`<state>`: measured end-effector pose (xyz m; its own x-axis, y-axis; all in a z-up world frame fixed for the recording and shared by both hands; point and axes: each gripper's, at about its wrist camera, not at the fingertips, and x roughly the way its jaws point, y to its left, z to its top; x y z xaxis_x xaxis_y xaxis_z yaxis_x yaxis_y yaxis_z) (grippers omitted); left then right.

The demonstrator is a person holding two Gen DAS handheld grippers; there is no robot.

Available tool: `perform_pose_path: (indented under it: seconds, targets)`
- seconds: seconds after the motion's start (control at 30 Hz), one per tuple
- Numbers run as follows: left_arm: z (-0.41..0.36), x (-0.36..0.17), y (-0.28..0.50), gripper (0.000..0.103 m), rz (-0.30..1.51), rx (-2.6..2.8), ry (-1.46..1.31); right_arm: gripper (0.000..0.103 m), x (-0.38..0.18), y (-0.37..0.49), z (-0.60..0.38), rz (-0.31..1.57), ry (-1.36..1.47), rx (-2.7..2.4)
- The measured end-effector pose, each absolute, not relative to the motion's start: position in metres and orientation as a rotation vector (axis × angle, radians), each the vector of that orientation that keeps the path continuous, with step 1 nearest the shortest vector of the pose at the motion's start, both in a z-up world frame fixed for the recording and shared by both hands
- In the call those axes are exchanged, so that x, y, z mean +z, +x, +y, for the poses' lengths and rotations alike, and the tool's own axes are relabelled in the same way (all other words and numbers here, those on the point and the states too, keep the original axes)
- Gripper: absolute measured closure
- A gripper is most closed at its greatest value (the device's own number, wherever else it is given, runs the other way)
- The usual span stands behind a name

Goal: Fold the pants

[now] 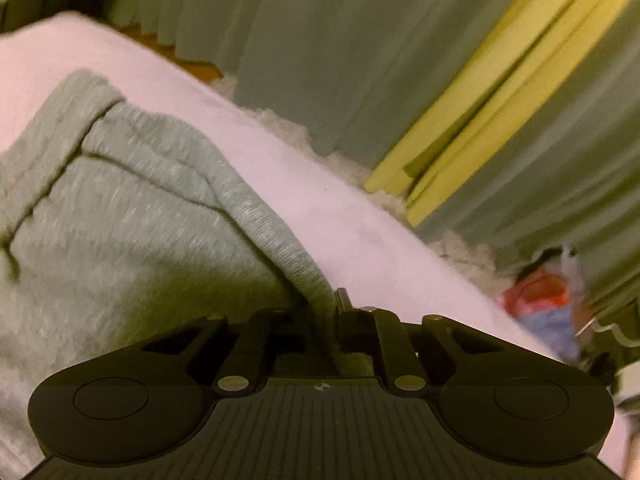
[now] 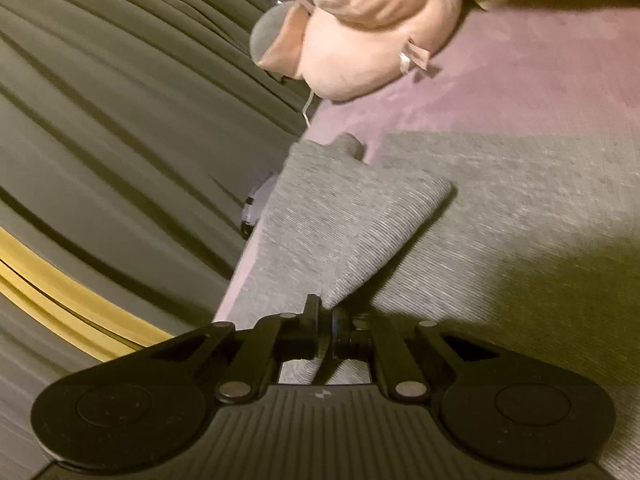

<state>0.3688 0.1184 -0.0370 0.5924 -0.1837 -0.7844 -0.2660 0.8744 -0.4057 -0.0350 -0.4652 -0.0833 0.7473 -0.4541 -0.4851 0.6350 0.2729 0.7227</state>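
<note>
Both claws are clenched on cloth: my left claw (image 1: 335,308), low in the middle of its frame, pinches the ribbed edge of the heather-grey knit pants (image 1: 132,208), and my right claw (image 2: 326,332) grips a ribbed fold of the same pants (image 2: 400,216) at the bottom centre of its frame.

Around me, the pale pink bed cover (image 1: 328,200) runs diagonally under the garment. Pleated grey-green curtains (image 1: 320,40) fill the upper part of the left view, with a yellow-green curtain panel (image 1: 492,104) at upper right and a blurred red-and-blue bundle (image 1: 548,312) at the right edge. A pink plush toy (image 2: 372,36) sits at the top of the right view, apart from the pants.

The pants lie on the bed, mottled grey, with dark seam lines at the left and a ribbed cuff angled up toward the claw.
</note>
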Motion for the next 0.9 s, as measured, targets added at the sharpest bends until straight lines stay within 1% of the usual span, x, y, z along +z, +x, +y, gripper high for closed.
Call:
perform_pose_path:
  seconds: [0.07,0.1,0.13,0.17,0.27,0.43,0.53,0.63,0.7,0.83,0.9]
  targets:
    - [0.122,-0.037,0.367,0.093,0.948,0.043,-0.541,0.088,-0.083,-0.028,-0.468,0.224,1.070,-0.763]
    - [0.124,-0.035,0.364,0.094,0.938,0.036,-0.544,0.086,-0.085,-0.024,-0.472,0.245,1.081,-0.763]
    - [0.125,-0.032,0.360,0.094,0.923,0.029,-0.541,0.088,-0.085,-0.020,-0.476,0.267,1.087,-0.769]
    - [0.124,-0.025,0.355,0.094,0.900,0.012,-0.529,0.098,-0.082,-0.016,-0.478,0.297,1.085,-0.788]
    - [0.125,0.005,0.330,0.094,0.821,-0.058,-0.478,0.098,-0.052,-0.011,-0.479,0.342,0.985,-0.786]
    - [0.143,0.057,0.257,0.095,0.690,-0.172,-0.507,0.098,0.013,-0.045,-0.464,0.222,0.858,-0.711]
    - [0.164,0.063,0.196,0.094,0.667,-0.206,-0.567,0.098,0.029,-0.087,-0.459,0.184,0.849,-0.695]
    - [0.173,0.047,0.142,0.094,0.726,-0.192,-0.560,0.098,0.022,-0.121,-0.452,0.227,0.820,-0.707]
    - [0.170,0.026,0.115,0.094,0.806,-0.152,-0.519,0.098,0.006,-0.137,-0.451,0.281,0.816,-0.739]
    - [0.174,-0.005,0.086,0.094,0.933,-0.084,-0.597,0.098,-0.035,-0.150,-0.457,0.413,0.892,-0.841]
    - [0.178,-0.008,0.076,0.094,0.939,-0.060,-0.610,0.098,-0.047,-0.151,-0.457,0.443,0.928,-0.866]
